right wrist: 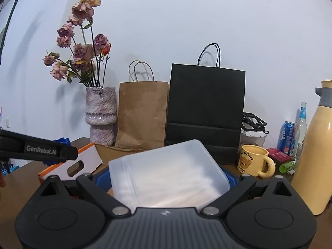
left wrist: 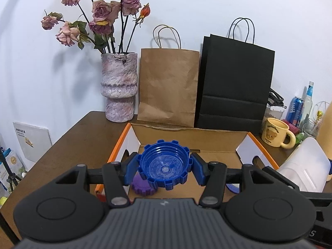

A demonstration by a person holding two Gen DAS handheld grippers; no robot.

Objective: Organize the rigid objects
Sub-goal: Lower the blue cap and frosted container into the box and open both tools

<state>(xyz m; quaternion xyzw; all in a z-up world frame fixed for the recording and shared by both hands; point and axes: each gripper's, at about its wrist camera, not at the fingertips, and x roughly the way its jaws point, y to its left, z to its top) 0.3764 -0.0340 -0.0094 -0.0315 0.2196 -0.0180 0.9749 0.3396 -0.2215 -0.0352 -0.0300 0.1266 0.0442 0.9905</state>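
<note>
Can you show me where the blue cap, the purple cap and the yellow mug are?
blue cap [left wrist: 164, 166]: left wrist view, its ribbed inner hollow.
purple cap [left wrist: 141, 185]: left wrist view, its visible top, in the box.
yellow mug [right wrist: 252, 160]: right wrist view, the bear picture side.

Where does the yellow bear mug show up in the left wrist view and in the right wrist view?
Left wrist view: the yellow bear mug stands at the right edge, on the table just right of the black paper bag.
Right wrist view: the mug sits right of centre, below the black bag's right corner, left of the tall cream bottle.
Shared landmark: the black paper bag against the wall.
</note>
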